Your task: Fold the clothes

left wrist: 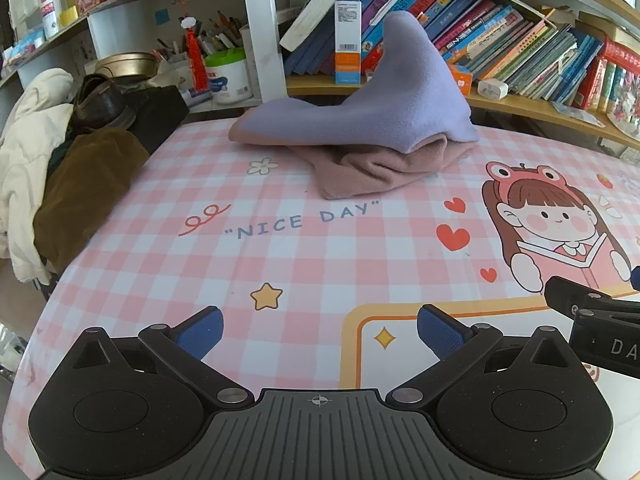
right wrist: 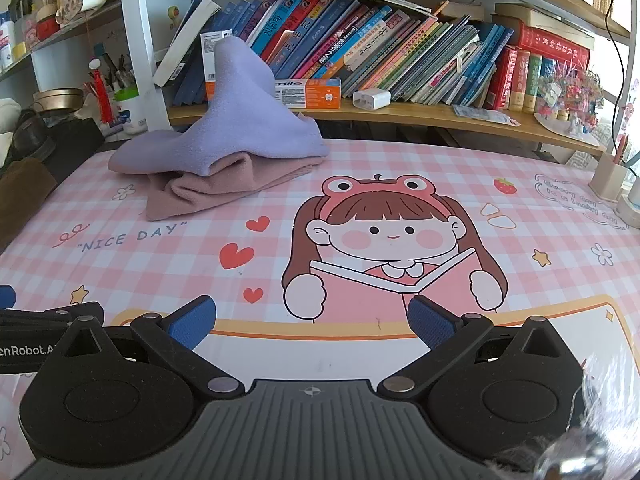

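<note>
A crumpled garment, lilac (left wrist: 384, 108) on one side and dusty pink (left wrist: 376, 168) on the other, lies heaped at the far side of the table, one lilac corner standing up against the books. In the right wrist view the same lilac and pink garment (right wrist: 224, 148) sits far left. My left gripper (left wrist: 320, 332) hovers open over the near table edge, well short of the garment, with nothing between its blue pads (left wrist: 204, 330). My right gripper (right wrist: 312, 324) is open too and holds nothing, beside the left one, whose black body (right wrist: 36, 344) shows at the left edge.
A pink checked tablecloth (left wrist: 280, 264) with a cartoon girl covers the table. Coats and a shoe (left wrist: 72, 152) are piled at the left edge. A bookshelf (right wrist: 400, 52) stands right behind the table. A pen holder (right wrist: 610, 176) sits at the far right.
</note>
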The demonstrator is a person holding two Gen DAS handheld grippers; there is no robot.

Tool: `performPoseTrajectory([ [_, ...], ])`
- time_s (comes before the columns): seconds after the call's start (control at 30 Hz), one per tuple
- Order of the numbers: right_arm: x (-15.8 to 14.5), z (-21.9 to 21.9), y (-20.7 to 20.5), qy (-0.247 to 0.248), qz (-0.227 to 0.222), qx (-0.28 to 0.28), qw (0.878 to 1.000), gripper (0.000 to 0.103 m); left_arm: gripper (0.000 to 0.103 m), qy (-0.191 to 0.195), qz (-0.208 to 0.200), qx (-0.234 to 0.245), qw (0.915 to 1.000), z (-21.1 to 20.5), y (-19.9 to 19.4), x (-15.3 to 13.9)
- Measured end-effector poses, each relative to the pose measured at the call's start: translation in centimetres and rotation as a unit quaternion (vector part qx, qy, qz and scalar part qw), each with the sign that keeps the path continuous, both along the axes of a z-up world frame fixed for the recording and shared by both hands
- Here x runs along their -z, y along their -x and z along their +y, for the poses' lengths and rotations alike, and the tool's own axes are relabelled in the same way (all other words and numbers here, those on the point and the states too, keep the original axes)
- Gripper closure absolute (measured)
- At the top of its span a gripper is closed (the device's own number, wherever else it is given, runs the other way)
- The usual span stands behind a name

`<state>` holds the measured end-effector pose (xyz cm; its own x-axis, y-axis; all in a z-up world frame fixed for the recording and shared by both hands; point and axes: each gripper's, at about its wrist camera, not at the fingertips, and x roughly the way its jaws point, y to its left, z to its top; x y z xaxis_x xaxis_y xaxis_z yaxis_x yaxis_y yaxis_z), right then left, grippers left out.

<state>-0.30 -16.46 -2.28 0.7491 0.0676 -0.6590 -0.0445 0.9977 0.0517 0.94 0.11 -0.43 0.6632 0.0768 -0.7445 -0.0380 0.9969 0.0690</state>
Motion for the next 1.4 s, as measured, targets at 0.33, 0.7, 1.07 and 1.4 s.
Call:
performPoseTrajectory([
  [0.33, 0.1, -0.1, 0.1, -0.001, 0.0, -0.003, 1.0, 0.0, 0.0, 0.008, 0.005, 0.007, 0.9999, 0.0, 0.1, -0.1],
  [0.7, -0.4, -0.3, 0.4, -0.009, -0.011, -0.008, 1.0, 0.0, 0.0, 0.018, -0.007, 0.013, 0.9997, -0.2, 0.6, -0.5],
  [1.07, -0.5, -0.6, 0.7, -0.013, -0.012, -0.016, 1.0, 0.0, 0.0, -0.002, -0.01, 0.011, 0.9999, -0.9, 0.7, -0.6],
  [1.4, -0.7, -1.0, 0.7, -0.023, -0.02, -0.023, 0.999, 0.0, 0.0, -0.01, -0.025, 0.019, 0.9995, -1.3, 0.8, -0.8],
])
